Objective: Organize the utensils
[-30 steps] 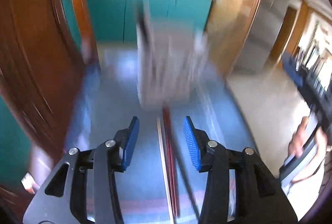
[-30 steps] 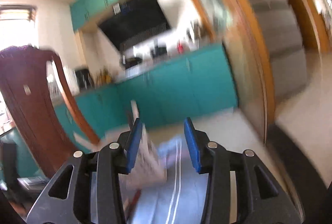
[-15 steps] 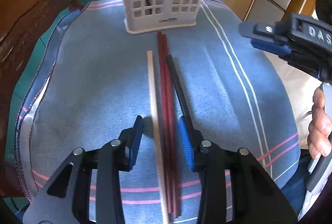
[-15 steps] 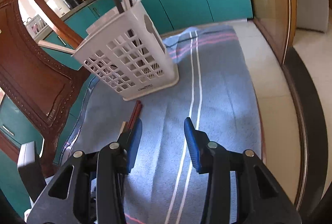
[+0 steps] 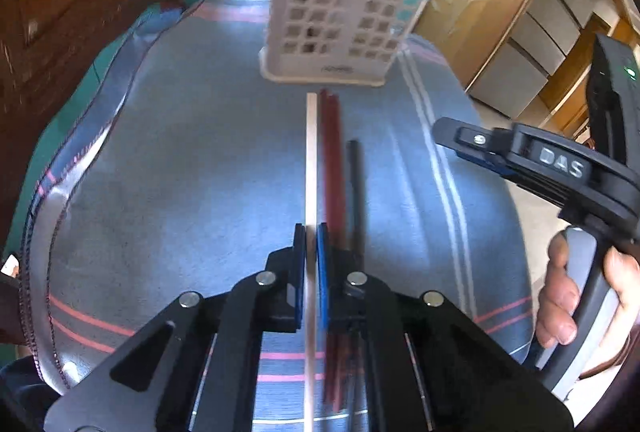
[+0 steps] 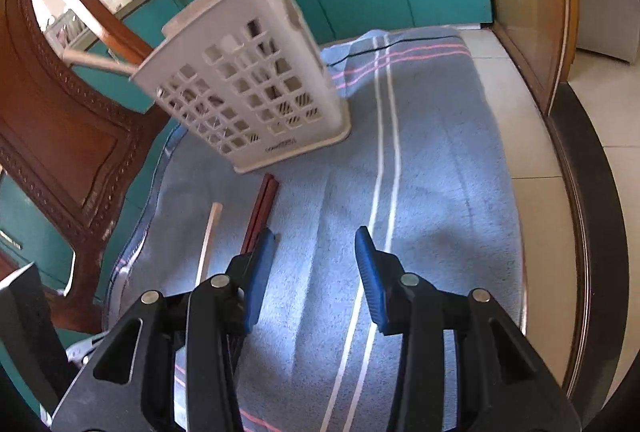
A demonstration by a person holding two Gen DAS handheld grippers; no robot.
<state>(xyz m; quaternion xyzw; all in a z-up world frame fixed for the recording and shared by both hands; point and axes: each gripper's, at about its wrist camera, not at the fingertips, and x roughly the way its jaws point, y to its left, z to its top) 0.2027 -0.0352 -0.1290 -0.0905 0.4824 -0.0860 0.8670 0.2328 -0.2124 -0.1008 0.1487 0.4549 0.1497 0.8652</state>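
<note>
Here my worktop (image 6: pixel 432 160) lies under a blue striped cloth, with the white perforated utensil basket (image 5: pixel 344 4) standing at its far end. Just before the basket lie the chopsticks side by side: a pale wooden chopstick (image 5: pixel 311 152), a red pair (image 5: pixel 333 152), a black one (image 5: pixel 354 184). My left gripper (image 5: pixel 311 244) tilts steeply down, its jaws having just closed on the pale chopstick. My right gripper (image 6: pixel 316 264), gripped by my right hand (image 5: pixel 568 296), slants down over bare cloth, jaws apart on nothing.
</note>
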